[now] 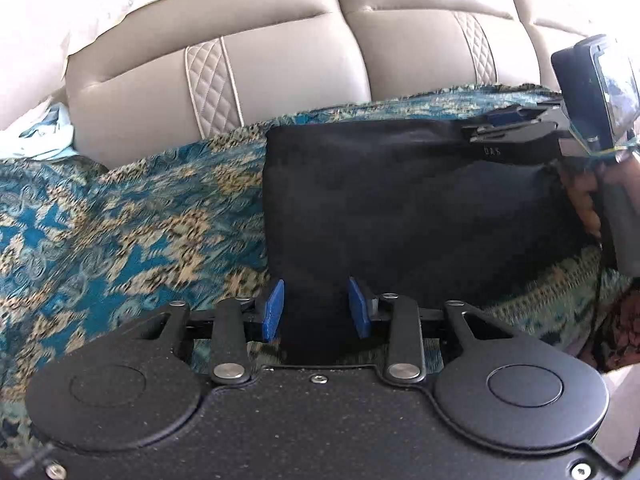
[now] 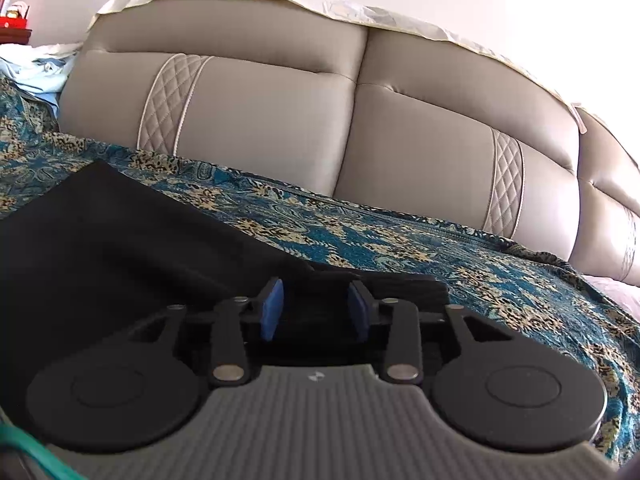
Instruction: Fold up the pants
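The black pants lie folded into a flat block on a teal and gold patterned bedspread. My left gripper is open, its blue pads on either side of the pants' near edge. My right gripper shows in the left wrist view at the pants' far right corner, held by a hand. In the right wrist view the right gripper is open over the pants' edge, where the bunched waistband lies; the pants spread to the left.
A padded beige headboard runs along the back of the bed. Light blue and white cloth is piled at the far left by the headboard. A red object stands on a dark stand at the far left.
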Demonstrator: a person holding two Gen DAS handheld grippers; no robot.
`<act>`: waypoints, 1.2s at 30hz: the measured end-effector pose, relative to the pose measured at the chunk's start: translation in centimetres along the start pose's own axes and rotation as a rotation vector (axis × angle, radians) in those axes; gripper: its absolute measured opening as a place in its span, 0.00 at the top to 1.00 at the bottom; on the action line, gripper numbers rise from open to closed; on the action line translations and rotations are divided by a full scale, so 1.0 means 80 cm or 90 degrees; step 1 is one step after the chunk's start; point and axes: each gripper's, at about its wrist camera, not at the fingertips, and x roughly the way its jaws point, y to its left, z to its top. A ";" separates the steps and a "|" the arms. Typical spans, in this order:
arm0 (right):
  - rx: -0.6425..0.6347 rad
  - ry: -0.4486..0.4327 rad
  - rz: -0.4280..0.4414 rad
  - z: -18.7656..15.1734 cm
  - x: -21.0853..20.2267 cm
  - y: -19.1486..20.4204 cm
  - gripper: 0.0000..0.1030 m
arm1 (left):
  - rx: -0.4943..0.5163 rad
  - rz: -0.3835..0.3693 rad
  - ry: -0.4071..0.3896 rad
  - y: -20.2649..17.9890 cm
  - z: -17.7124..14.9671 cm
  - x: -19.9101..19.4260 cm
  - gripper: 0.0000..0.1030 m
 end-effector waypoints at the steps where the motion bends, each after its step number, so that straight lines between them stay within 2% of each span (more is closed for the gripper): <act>1: 0.005 -0.005 0.009 0.000 -0.003 -0.002 0.37 | -0.006 0.002 0.012 0.001 -0.001 -0.004 0.67; 3: 0.027 -0.015 0.035 0.001 -0.014 -0.008 0.29 | -0.019 -0.003 0.021 0.007 -0.004 -0.015 0.66; 6: 0.063 -0.020 0.057 0.005 -0.026 -0.025 0.20 | -0.050 -0.021 0.018 0.026 0.005 -0.024 0.58; 10: 0.107 -0.021 0.015 0.012 -0.031 -0.057 0.17 | -0.132 -0.046 0.011 0.068 0.037 -0.006 0.53; 14: 0.160 0.036 -0.018 0.006 -0.018 -0.095 0.16 | -0.172 -0.057 0.004 0.094 0.074 0.031 0.52; 20: 0.185 0.109 0.084 0.004 0.002 -0.127 0.16 | -0.200 -0.093 0.036 0.109 0.115 0.103 0.52; 24: 0.277 0.155 0.165 -0.005 0.024 -0.159 0.19 | -0.209 -0.125 0.055 0.115 0.130 0.138 0.53; 26: 0.279 0.157 0.196 -0.005 0.032 -0.168 0.19 | -0.218 -0.130 0.071 0.119 0.133 0.155 0.55; 31: 0.254 0.153 0.239 -0.006 0.038 -0.174 0.19 | -0.214 -0.150 0.098 0.118 0.138 0.184 0.58; 36: 0.259 0.140 0.244 -0.008 0.034 -0.176 0.22 | -0.205 -0.162 0.101 0.111 0.142 0.199 0.58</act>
